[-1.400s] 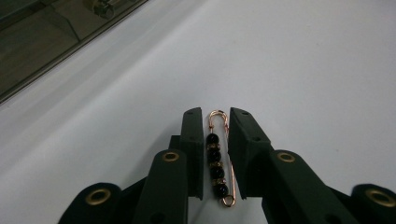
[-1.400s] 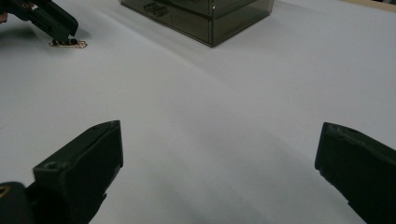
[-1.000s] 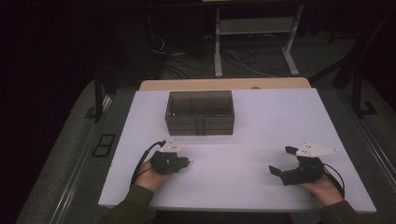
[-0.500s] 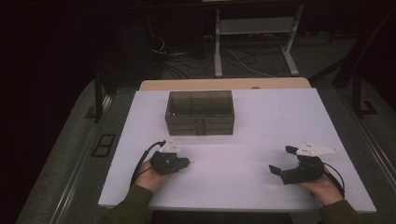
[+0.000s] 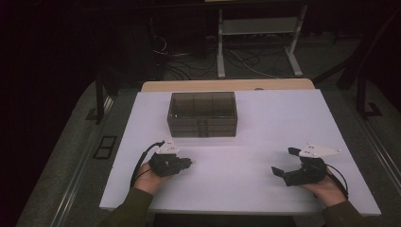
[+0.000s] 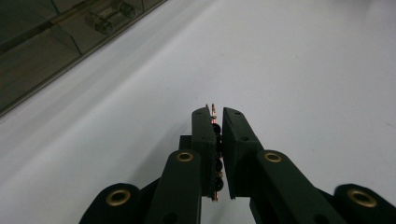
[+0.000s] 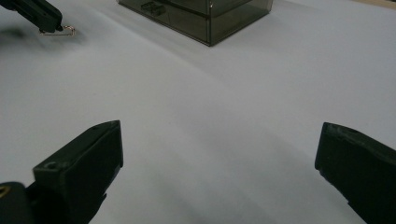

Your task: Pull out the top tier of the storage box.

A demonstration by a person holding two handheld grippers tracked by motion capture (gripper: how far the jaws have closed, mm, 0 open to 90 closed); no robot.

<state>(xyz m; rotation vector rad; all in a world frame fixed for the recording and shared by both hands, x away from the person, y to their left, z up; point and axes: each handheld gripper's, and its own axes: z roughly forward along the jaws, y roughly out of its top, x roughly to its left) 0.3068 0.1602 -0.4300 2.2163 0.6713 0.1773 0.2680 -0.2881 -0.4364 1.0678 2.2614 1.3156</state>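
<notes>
My left gripper (image 5: 188,163) rests low on the white table (image 5: 265,123) at the front left, shut on a thin copper-coloured wire piece with small black beads (image 6: 215,140). The piece stands edge-on between the jaws of the left gripper (image 6: 218,113). In the right gripper view its wire hook (image 7: 67,31) sticks out past the left gripper's tip. My right gripper (image 5: 283,161) sits at the front right, jaws wide open, nothing between them (image 7: 219,140). A dark see-through box (image 5: 202,113) with small compartments stands at the middle back of the table.
The box's clasp (image 6: 105,21) lies ahead and to the left of the left jaws. A bare stretch of white table separates the two grippers. Behind the table are a wooden edge (image 5: 227,85), floor cables and a white metal frame (image 5: 257,28).
</notes>
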